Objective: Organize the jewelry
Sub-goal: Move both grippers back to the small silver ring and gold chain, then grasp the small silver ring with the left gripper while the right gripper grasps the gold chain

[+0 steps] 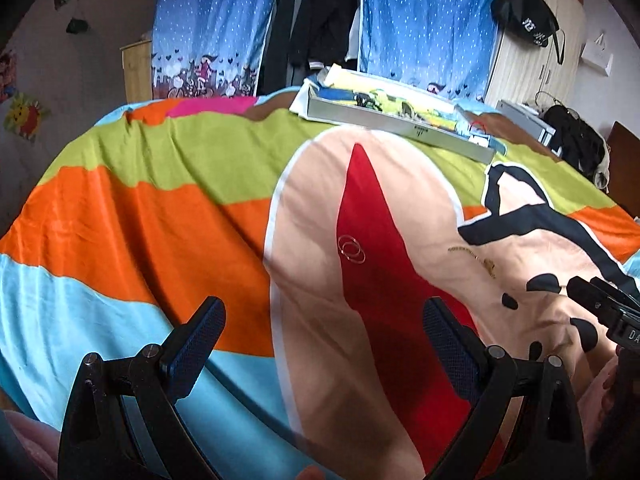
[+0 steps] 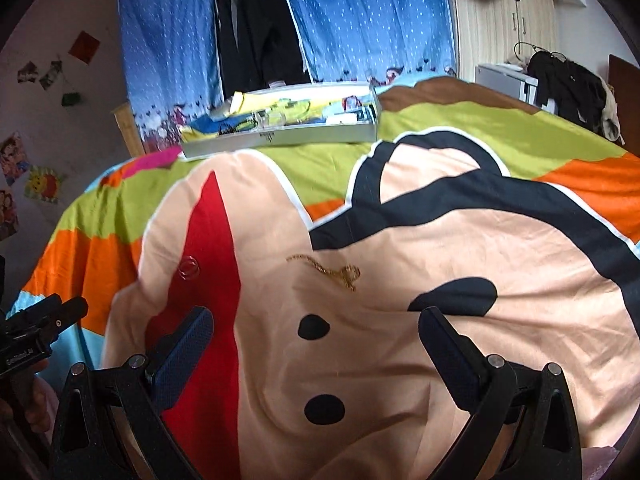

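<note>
Both tools held above a bed covered by a soft, creased bedspread (image 1: 120, 208) printed with flat bands of orange, green and light blue and a large cartoon face in peach, red and black. Left gripper (image 1: 324, 320): released, black jaws spread wide, blue cross-hatched pads (image 1: 198, 344) bare, nothing between them. Right gripper (image 2: 316, 330): likewise released, jaws wide apart, empty. Two thin wire rings (image 1: 351, 249), round and overlapping, flat on the red patch of the print, ahead of the left gripper and clear of it. Fine gold chain (image 2: 328, 271), loosely bunched at one end with a straight tail, on the peach area, ahead of the right gripper, well apart from the rings. Shallow rectangular tray (image 2: 280, 136) with grey walls and mixed small contents at the far edge of the bed.
</note>
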Demonstrator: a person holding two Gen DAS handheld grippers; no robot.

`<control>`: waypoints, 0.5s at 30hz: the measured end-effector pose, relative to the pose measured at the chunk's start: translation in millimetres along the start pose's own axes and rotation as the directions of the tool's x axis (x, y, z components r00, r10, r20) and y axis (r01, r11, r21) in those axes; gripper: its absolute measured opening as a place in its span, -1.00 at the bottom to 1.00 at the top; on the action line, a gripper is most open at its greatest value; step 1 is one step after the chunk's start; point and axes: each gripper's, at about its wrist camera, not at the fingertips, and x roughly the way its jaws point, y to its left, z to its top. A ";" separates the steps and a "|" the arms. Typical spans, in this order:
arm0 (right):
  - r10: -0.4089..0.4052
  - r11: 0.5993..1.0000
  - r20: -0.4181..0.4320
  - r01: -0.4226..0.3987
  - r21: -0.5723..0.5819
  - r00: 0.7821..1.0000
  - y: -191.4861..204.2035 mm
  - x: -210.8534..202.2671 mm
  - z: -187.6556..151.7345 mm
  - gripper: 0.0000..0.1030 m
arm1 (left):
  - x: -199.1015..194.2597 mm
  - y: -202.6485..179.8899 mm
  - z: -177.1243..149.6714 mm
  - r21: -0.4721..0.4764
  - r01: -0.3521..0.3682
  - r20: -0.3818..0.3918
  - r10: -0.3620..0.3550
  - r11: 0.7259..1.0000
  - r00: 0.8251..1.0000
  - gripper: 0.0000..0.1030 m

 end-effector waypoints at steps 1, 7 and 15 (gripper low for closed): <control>-0.002 1.000 -0.007 0.002 -0.003 1.000 0.9 1.6 0.0 1.00 | 0.7 -0.2 -0.6 0.003 -0.004 -0.006 0.004 1.000 1.000 0.87; -0.026 0.999 -0.062 0.024 -0.039 0.998 7.8 14.1 -1.1 1.00 | 7.7 2.3 -1.5 -0.004 -0.031 -0.039 0.030 1.000 0.999 0.87; -0.039 0.998 -0.108 0.033 -0.056 0.993 8.7 24.8 -2.6 1.00 | 14.4 2.8 -1.9 -0.006 -0.046 -0.069 0.046 0.999 0.997 0.87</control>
